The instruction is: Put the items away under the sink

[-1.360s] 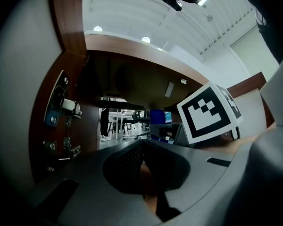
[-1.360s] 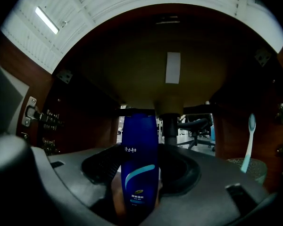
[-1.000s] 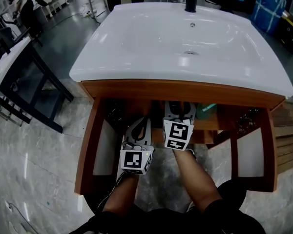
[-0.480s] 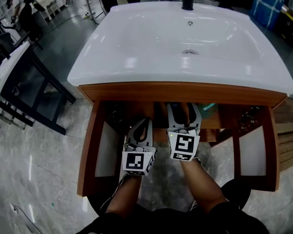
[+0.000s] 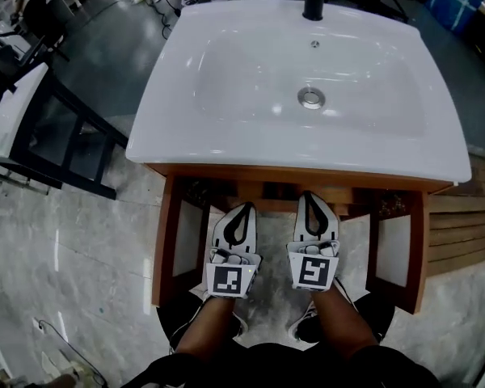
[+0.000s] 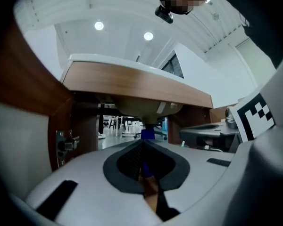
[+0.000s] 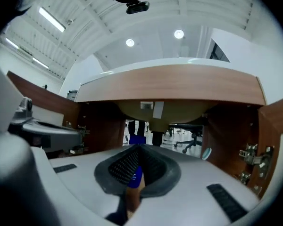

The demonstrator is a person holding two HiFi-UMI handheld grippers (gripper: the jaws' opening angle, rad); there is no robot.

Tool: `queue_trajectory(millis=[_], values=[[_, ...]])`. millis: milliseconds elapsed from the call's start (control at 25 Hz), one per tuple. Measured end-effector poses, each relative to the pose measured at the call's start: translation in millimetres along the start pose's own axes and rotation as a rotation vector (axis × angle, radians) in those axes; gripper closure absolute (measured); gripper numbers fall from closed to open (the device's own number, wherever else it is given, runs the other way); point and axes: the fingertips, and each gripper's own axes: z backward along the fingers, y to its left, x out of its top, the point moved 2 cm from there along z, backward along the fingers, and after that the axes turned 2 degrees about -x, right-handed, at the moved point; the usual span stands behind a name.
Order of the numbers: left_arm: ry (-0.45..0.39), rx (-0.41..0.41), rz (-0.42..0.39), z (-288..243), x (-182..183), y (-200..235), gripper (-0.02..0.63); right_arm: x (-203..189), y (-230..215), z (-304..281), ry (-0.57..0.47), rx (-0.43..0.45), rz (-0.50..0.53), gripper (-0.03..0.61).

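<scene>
The left gripper (image 5: pixel 244 208) and right gripper (image 5: pixel 309 196) have drawn back out of the cabinet (image 5: pixel 168 241), jaws pressed together on nothing, with what looks like a blue item (image 7: pixel 137 139) left just ahead of them under the sink (image 5: pixel 186 128), so stowing seems done.

Sink (image 5: pixel 226 132) atop cabinet (image 5: pixel 291 173); left door (image 5: pixel 166 245), right door (image 5: pixel 417 253) open outward; left gripper (image 5: pixel 245 208), right gripper (image 5: pixel 310 199) side by side between doors.

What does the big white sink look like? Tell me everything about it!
The sink is shiny white, perhaps ceramic: a wide rectangle with rounded corners and a shallow bowl. A round metal drain sits mid-bowl, and a black tap stands at its back edge. Its bowl holds nothing. It rests on a brown wooden cabinet.
</scene>
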Motion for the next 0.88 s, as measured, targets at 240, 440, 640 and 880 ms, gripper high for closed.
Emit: queue_trajectory(millis=[240,440,640,880], values=[[0.068,-0.025,0.025,16,82,-24,0.598,68,-9,40,0.117,0.053,-0.030,0.558],[0.088,-0.040,0.020,15,176,-29,0.599,160,-31,55,0.147,0.070,-0.016,0.558],[0.091,-0.083,0.006,11,276,-38,0.598,256,-53,57,0.141,0.050,-0.047,0.558],[0.072,-0.123,0.000,18,365,-44,0.598,343,-76,65,0.128,0.050,-0.033,0.558]])
